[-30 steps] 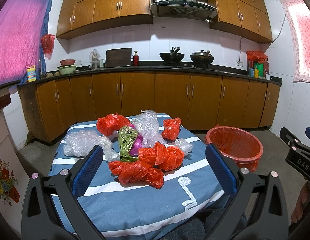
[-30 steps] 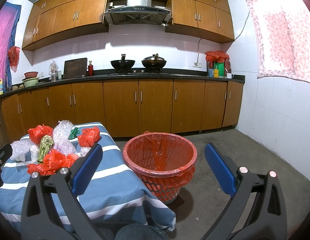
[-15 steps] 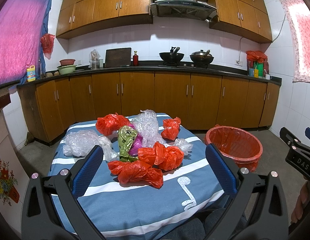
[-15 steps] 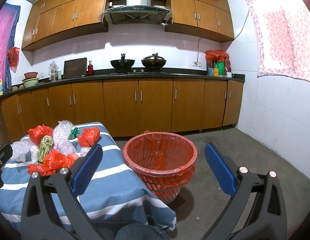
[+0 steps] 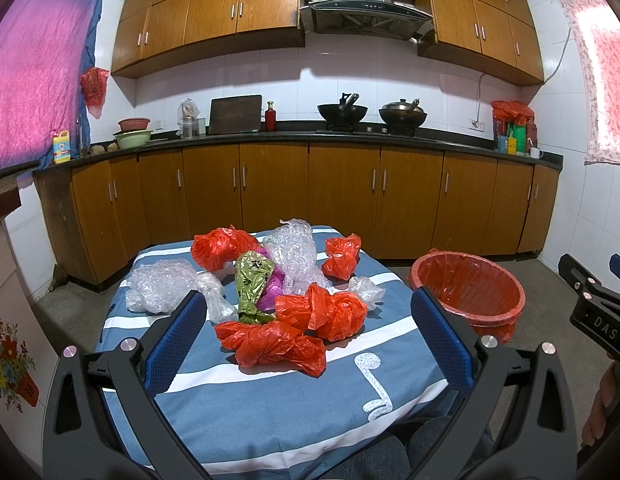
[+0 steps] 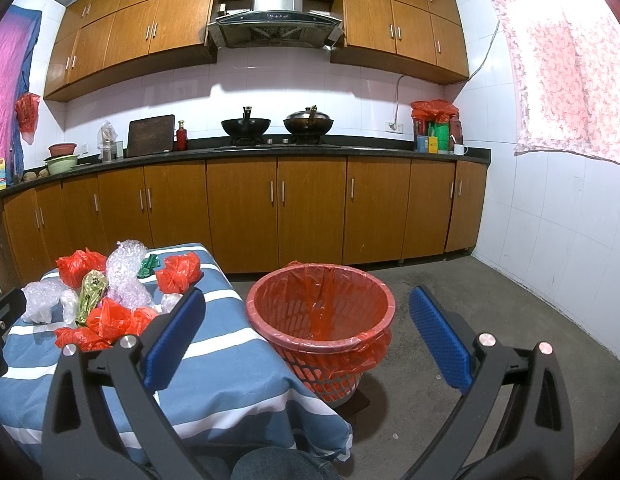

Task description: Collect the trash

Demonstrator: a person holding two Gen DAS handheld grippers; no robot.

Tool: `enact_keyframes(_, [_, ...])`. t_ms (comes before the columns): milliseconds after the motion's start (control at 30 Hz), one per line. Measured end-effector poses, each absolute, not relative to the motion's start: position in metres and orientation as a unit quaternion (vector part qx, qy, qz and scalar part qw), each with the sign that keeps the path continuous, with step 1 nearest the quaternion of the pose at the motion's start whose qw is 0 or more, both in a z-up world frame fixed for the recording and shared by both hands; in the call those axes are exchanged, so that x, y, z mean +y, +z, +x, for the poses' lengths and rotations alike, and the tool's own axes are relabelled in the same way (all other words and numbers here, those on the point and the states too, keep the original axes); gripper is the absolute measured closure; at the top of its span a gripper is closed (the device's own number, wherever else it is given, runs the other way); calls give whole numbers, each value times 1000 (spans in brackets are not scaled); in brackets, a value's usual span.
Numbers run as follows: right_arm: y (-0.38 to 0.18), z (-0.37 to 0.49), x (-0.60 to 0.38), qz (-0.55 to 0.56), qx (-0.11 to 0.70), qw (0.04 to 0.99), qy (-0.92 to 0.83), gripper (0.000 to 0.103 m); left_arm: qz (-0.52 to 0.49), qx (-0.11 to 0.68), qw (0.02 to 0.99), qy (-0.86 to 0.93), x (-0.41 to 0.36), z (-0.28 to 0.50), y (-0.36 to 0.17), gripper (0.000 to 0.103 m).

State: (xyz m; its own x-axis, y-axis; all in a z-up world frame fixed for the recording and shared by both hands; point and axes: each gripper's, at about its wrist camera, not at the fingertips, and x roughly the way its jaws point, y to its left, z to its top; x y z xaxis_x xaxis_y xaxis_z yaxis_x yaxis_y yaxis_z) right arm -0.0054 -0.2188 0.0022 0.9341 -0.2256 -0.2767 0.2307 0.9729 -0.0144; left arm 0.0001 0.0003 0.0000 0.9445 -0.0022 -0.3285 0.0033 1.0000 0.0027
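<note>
A heap of trash lies on the table with the blue striped cloth [image 5: 270,412]: several crumpled red plastic bags [image 5: 270,342], clear bubble wrap [image 5: 294,252], a clear bag [image 5: 158,286], a green-gold wrapper [image 5: 252,276] and a magenta piece [image 5: 272,290]. My left gripper [image 5: 308,342] is open and empty, held above the table's near side, facing the heap. My right gripper [image 6: 306,338] is open and empty, facing the red-lined basket bin [image 6: 322,320] on the floor right of the table. The heap shows in the right wrist view [image 6: 110,316] too.
The bin also shows in the left wrist view [image 5: 470,296]. Wooden cabinets [image 5: 342,196] and a dark counter with two woks [image 5: 342,112] run along the back wall. Grey concrete floor [image 6: 470,300] lies right of the bin. White tiled wall [image 6: 558,240] stands at right.
</note>
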Motion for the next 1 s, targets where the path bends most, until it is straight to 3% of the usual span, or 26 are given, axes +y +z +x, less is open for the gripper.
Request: enact_keyframes(1000, [-10,9,-215,19,164,982,-91,4,-2,183,983,19,8,8,-12,2])
